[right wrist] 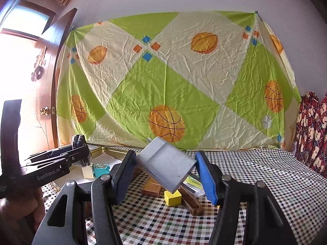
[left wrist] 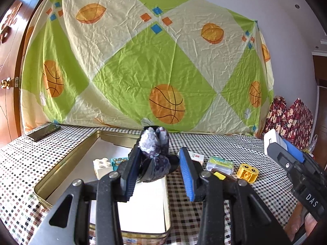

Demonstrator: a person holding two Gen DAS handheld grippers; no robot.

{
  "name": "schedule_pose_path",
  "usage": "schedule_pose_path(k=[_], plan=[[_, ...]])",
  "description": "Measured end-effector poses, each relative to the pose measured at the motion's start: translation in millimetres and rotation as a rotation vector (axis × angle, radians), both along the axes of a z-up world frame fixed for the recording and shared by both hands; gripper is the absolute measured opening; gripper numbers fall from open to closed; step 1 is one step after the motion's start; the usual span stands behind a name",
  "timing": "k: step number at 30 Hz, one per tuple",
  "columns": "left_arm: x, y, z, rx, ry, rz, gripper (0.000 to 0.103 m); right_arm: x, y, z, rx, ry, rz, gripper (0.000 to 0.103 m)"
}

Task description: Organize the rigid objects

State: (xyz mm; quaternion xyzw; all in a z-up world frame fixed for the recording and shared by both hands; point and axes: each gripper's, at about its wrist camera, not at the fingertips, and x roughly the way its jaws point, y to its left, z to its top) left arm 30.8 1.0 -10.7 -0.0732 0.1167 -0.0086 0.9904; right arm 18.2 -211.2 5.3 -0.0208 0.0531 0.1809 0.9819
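Note:
My left gripper (left wrist: 159, 157) is shut on a dark purple-grey stone (left wrist: 152, 151), held up over the near end of a gold tin (left wrist: 61, 163). The tin is lined with white paper and holds a white brick (left wrist: 102, 167) and a teal cube (left wrist: 118, 161). The right wrist view shows the left gripper (right wrist: 81, 153) and its stone (right wrist: 78, 140) at the left, over the tin (right wrist: 102, 150). My right gripper (right wrist: 165, 157) is shut on a flat grey box (right wrist: 165, 163), tilted above the checked cloth. In the left wrist view the right gripper (left wrist: 273, 143) reaches in from the right.
On the cloth right of the tin lie a small white box (left wrist: 196, 156), a clear case (left wrist: 220, 163), a yellow round brick (left wrist: 248, 172), a yellow cube (right wrist: 172, 198), a brown comb (right wrist: 191, 202) and a brown box (right wrist: 151, 187). A phone (left wrist: 44, 131) lies far left.

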Motion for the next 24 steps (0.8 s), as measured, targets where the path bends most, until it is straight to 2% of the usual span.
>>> schedule_pose_path(k=[24], plan=[[0.1, 40.9, -4.3, -0.016, 0.028, 0.072, 0.038, 8.9, 62.1, 0.0, -0.048, -0.018, 0.107, 0.062]])
